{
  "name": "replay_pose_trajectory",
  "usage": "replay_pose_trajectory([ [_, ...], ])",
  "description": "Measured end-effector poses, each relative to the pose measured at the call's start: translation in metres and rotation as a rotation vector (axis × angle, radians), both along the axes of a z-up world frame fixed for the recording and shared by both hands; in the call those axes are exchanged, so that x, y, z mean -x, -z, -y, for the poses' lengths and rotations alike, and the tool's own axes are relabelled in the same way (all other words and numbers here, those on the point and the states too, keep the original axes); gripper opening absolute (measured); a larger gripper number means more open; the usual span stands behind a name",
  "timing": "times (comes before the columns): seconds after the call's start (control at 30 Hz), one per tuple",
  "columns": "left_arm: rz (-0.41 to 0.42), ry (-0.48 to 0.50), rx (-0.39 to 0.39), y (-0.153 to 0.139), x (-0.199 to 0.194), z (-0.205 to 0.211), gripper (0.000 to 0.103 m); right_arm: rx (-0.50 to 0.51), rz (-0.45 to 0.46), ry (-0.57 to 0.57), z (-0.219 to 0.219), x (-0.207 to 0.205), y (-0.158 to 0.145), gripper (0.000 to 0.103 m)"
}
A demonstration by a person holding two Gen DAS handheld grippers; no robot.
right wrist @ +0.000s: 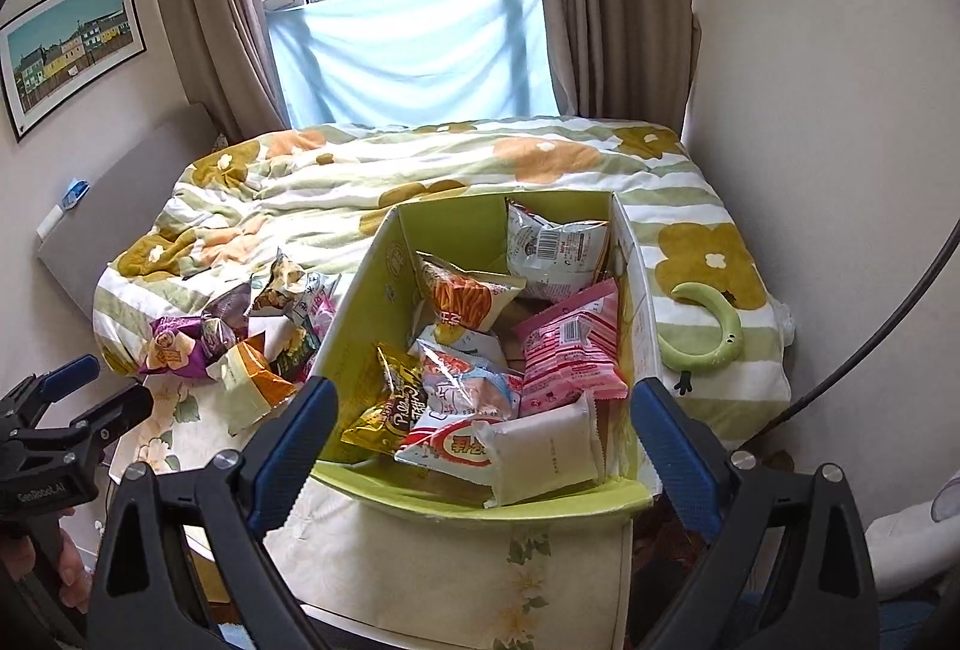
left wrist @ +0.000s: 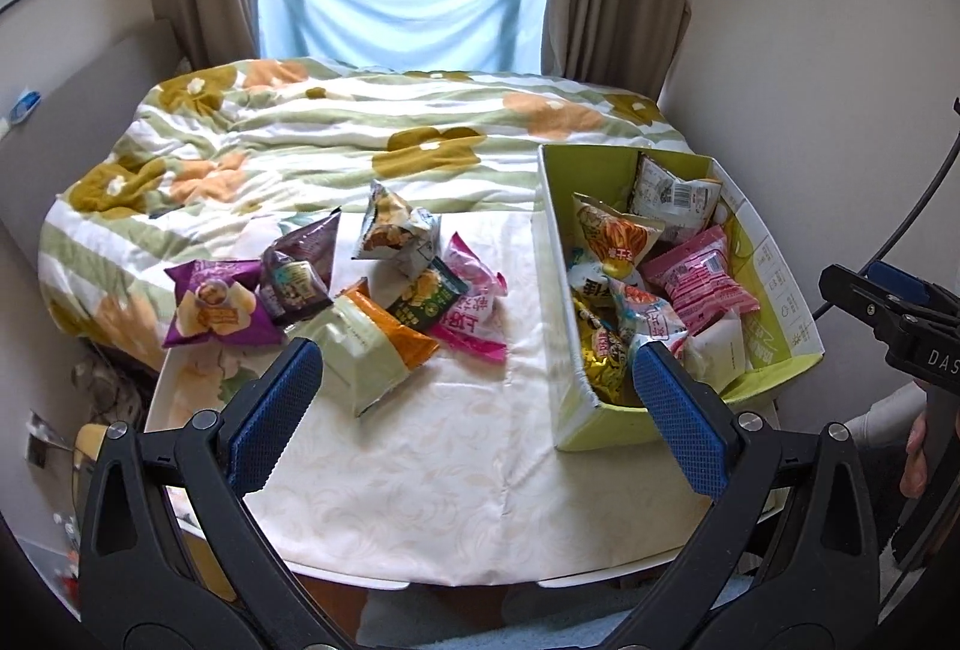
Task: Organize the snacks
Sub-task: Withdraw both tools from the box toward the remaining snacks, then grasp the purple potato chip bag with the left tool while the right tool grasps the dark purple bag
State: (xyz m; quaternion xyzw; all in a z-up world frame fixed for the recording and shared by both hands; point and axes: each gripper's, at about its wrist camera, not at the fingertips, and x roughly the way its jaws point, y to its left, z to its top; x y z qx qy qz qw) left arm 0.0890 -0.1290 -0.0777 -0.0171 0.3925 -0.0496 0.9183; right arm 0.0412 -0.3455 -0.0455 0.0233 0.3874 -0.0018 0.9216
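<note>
A green cardboard box [left wrist: 780,290] [right wrist: 384,284] holds several snack packets, among them a pink one [right wrist: 570,350] and a white one [right wrist: 549,449]. Left of it on the cream tablecloth [left wrist: 450,458] lies a loose pile: a purple packet [left wrist: 216,305], a dark purple one [left wrist: 297,269], an orange-and-pale-green one [left wrist: 372,344], a silver one [left wrist: 393,227] and a pink one [left wrist: 474,299]. My left gripper [left wrist: 480,374] is open above the cloth, just in front of the pile. My right gripper [right wrist: 486,410] is open over the box's near end. Both are empty.
A bed with a floral green-striped duvet [left wrist: 336,134] lies behind the table. A green curved toy [right wrist: 717,332] rests on the duvet right of the box. Walls close in on the right, with curtains and a window behind. A hand [left wrist: 915,458] holds the right tool.
</note>
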Motion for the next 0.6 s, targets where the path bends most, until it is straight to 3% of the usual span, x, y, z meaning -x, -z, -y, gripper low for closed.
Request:
replay_pose_trajectory([
  [0.4, -0.04, -0.013, -0.003, 0.004, -0.027, -0.141, 0.103, -0.08, 0.036, 0.007, -0.114, -0.028, 0.008, 0.097],
  [0.6, -0.096, -0.05, 0.021, 0.023, -0.058, -0.217, 0.103, -0.119, -0.017, -0.011, -0.176, -0.067, 0.032, 0.097],
])
